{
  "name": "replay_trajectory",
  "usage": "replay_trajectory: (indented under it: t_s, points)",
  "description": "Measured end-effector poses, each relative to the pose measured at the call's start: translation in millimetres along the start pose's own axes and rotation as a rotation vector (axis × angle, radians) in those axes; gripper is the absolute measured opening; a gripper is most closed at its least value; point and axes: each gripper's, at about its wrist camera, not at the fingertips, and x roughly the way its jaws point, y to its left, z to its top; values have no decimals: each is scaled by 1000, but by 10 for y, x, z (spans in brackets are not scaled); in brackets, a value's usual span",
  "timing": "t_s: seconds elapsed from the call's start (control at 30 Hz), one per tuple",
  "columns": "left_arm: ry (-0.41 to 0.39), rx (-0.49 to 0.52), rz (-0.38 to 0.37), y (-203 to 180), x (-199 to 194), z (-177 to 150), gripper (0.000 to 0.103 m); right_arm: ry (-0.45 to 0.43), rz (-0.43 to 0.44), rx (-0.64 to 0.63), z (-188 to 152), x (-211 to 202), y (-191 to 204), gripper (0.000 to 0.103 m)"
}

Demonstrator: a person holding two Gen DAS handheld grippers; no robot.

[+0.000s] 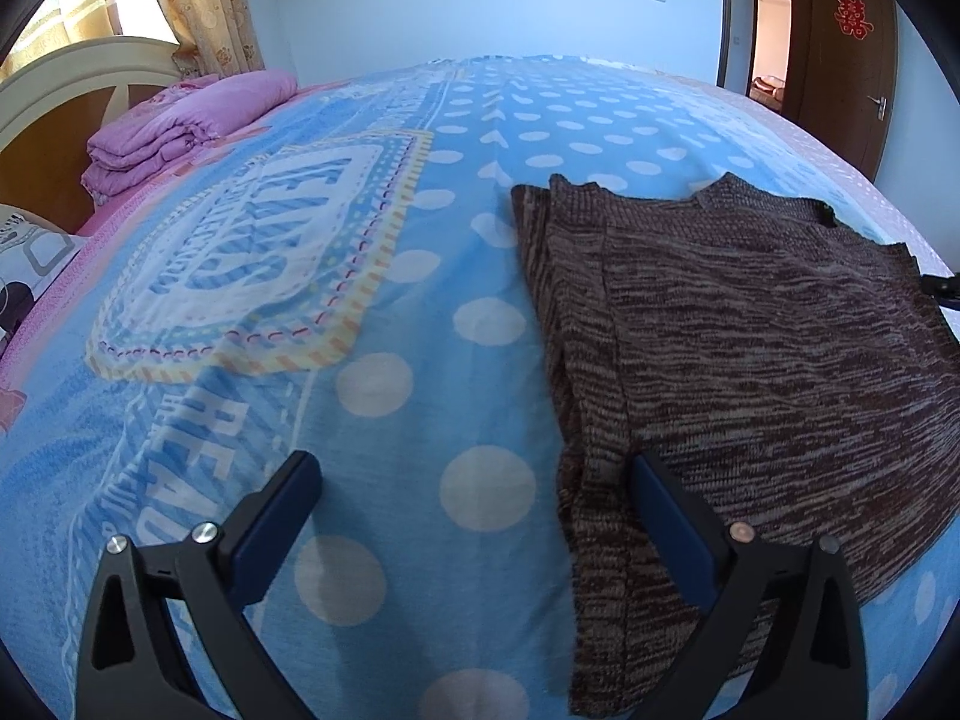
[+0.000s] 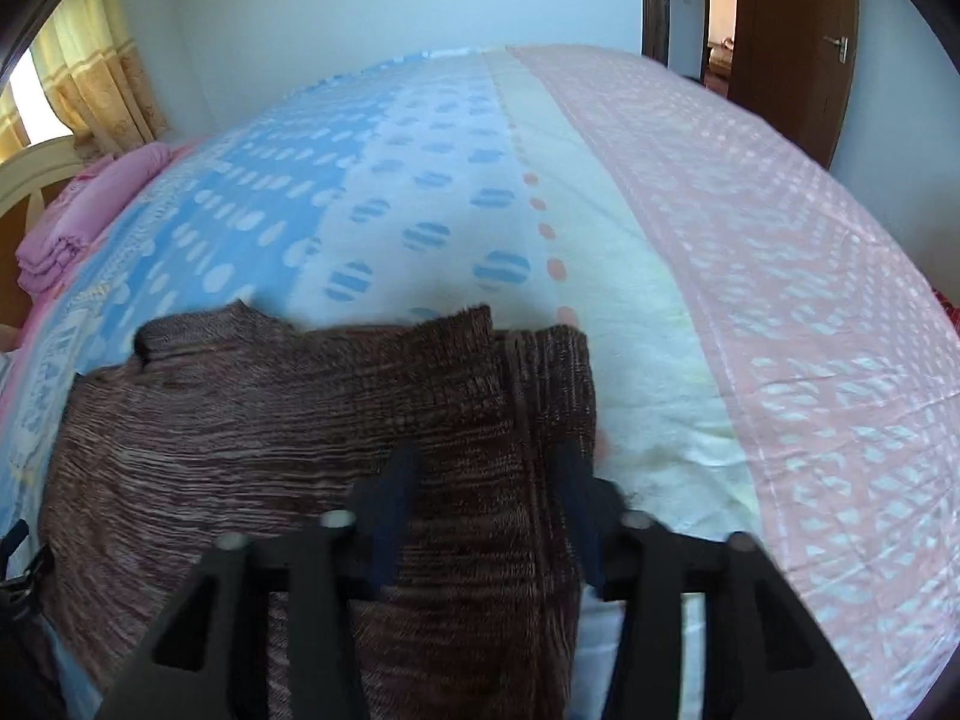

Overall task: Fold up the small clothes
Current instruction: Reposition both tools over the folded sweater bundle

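A brown marled knit sweater (image 1: 750, 324) lies flat on the bed, its left side folded inward with a sleeve strip along that edge. My left gripper (image 1: 474, 480) is open, its right finger (image 1: 666, 516) over the sweater's lower left edge, its left finger over the bedspread. In the right wrist view the same sweater (image 2: 288, 420) fills the lower left. My right gripper (image 2: 486, 486) is open, fingers astride the sweater's folded right edge; this view is blurred.
The bed carries a blue polka-dot bedspread (image 1: 420, 312) with a pink patterned band (image 2: 780, 300) on the right. Folded pink quilts (image 1: 180, 126) lie by the headboard at the left. A brown door (image 1: 840, 60) stands open at the far right.
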Motion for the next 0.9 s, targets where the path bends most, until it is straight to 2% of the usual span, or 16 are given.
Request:
replay_trajectory:
  t_s: [0.03, 0.07, 0.1, 0.23, 0.3, 0.37, 0.4, 0.43, 0.47, 0.5, 0.53, 0.63, 0.73, 0.83, 0.9]
  points:
    - [0, -5, -7, 9, 3, 3, 103, 5, -1, -12, -29, 19, 13, 19]
    - [-1, -9, -14, 18, 0, 4, 103, -14, -12, -30, -54, -15, 37, 6]
    - [-2, -15, -23, 33, -5, 4, 103, -25, -17, -45, -81, -59, 63, 4]
    - [-23, -58, -73, 121, -45, -4, 103, -125, -91, -81, -158, -327, 117, 3]
    - [-14, -55, -68, 110, -25, -1, 103, -105, -116, -53, -119, -252, 42, 3]
    - [-10, -33, -54, 65, -17, 3, 103, -44, -94, -29, -108, -78, -35, 3]
    - [-12, -26, -48, 51, -22, 1, 103, -23, -86, -32, -109, -22, -42, 5]
    - [-10, -17, -39, 36, -18, 1, 103, -45, -84, -27, -105, -50, -52, 8]
    - [-8, -15, -36, 31, -14, 1, 103, -54, -81, -9, -100, -95, -70, 20]
    - [-7, -14, -33, 34, -12, -1, 103, -60, -71, 10, -112, -146, -89, 35]
    - [-7, -14, -33, 37, -13, -1, 103, -70, -48, 30, -138, -230, -109, 39]
    - [-8, -18, -31, 47, -15, -5, 103, -99, 18, 28, -300, -532, -82, 39]
    - [-6, -21, -34, 55, -11, -4, 103, -79, 102, -57, -605, -778, 83, 39]
    - [-5, -20, -31, 56, -10, -5, 103, -44, 110, -117, -947, -902, 154, 39]
    - [-4, -19, -27, 56, -6, -7, 103, 17, 119, -112, -1174, -842, 115, 37]
